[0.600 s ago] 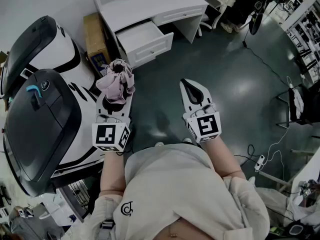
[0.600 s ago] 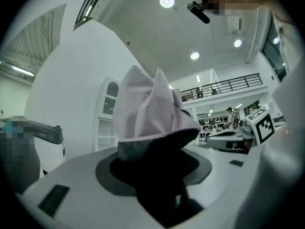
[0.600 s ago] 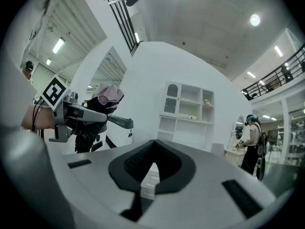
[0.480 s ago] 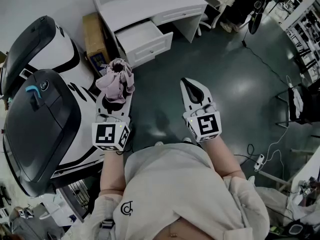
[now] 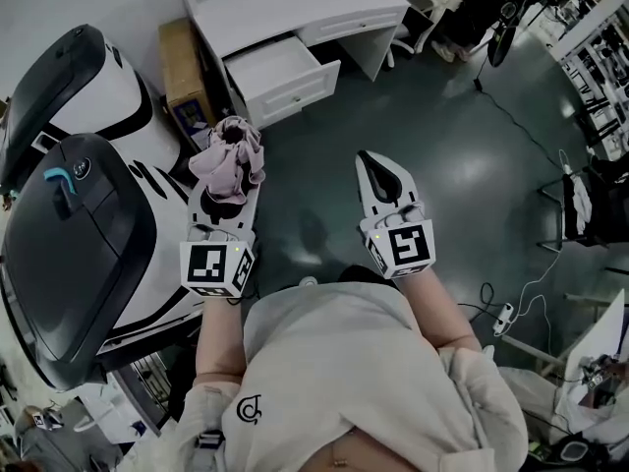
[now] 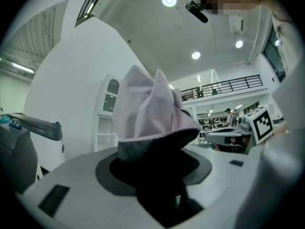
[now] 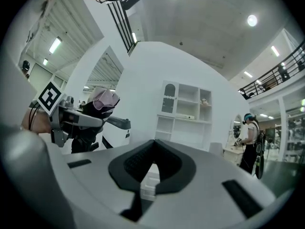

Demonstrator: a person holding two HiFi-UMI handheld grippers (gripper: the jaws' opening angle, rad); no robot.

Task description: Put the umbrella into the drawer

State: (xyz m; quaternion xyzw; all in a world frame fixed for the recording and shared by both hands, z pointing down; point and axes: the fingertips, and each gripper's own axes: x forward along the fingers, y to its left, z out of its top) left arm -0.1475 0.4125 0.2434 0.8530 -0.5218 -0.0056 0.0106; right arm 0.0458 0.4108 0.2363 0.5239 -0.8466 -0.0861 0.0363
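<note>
Left tool point(image 5: 228, 187) is clamped on the folded pink umbrella point(image 5: 234, 153). My left gripper view shows the jaws closed on its dark lower part, with the loose canopy bunched up above them. The right tool point(image 5: 379, 172) has its jaws together and nothing between them. It hangs beside the left one, over the dark floor point(image 5: 432, 136).

The open drawer point(image 5: 280, 67) in the white desk point(image 5: 295, 3) is well ahead of both tools, so the umbrella has a stretch of floor to cross.

My first worry is the grip. I hold only the low end, and the fabric above is slack and top-heavy, so a quick swing could let the bundle twist or slide out of the jaws.

The second is the route. The big black-and-white machine point(image 5: 79, 234) stands close on my left, and a cardboard box point(image 5: 179, 57) sits just beside the drawer's left side. If I drift that way, the canopy could brush or snag on either.

The third is the drop. The umbrella stands upright in the tool and must be tipped over to lie flat. If I let go too high, or with it across the drawer front, it may catch on the rim or hang out over the edge. I cannot judge from here whether it fits lengthwise, so it may need to go in at an angle. Loose folds could also jam the drawer if it is shut afterwards.
</note>
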